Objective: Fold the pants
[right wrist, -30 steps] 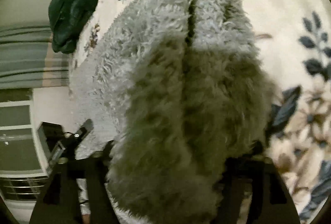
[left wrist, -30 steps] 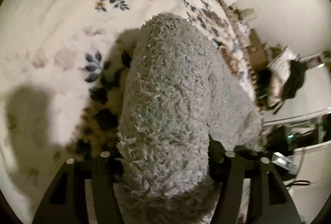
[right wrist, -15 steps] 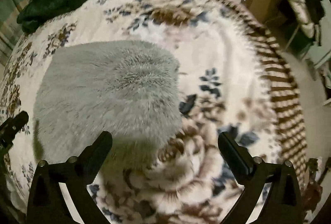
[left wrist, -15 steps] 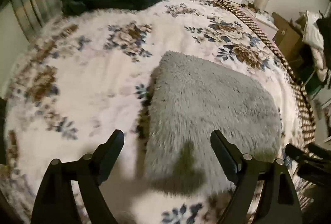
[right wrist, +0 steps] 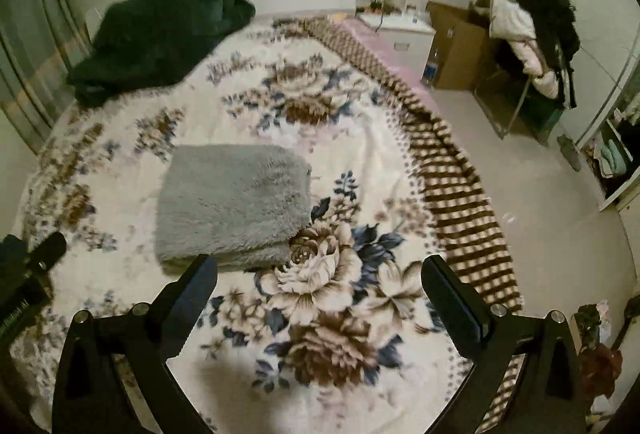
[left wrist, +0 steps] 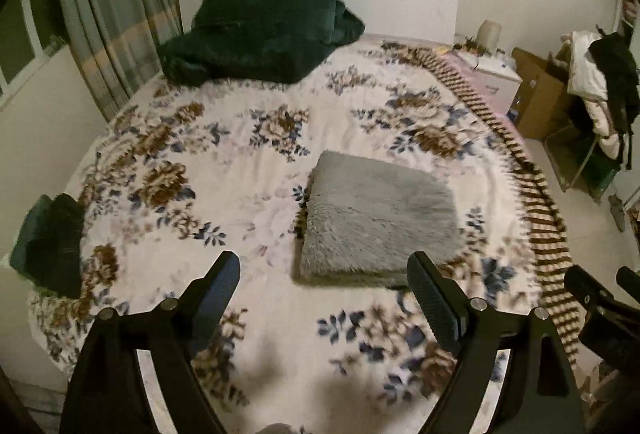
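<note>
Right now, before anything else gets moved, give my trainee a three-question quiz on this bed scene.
1. True or false: the left tongs are clamped on the grey fluffy pants.
2. What lies by the headboard? A) a red pillow B) a dark green blanket C) a laptop
3. Fill in: the pants lie as a ______ bundle on the floral bedspread.

Key
1. False. Both the left and the right tongs stand open with nothing between them.
2. B
3. folded
</note>
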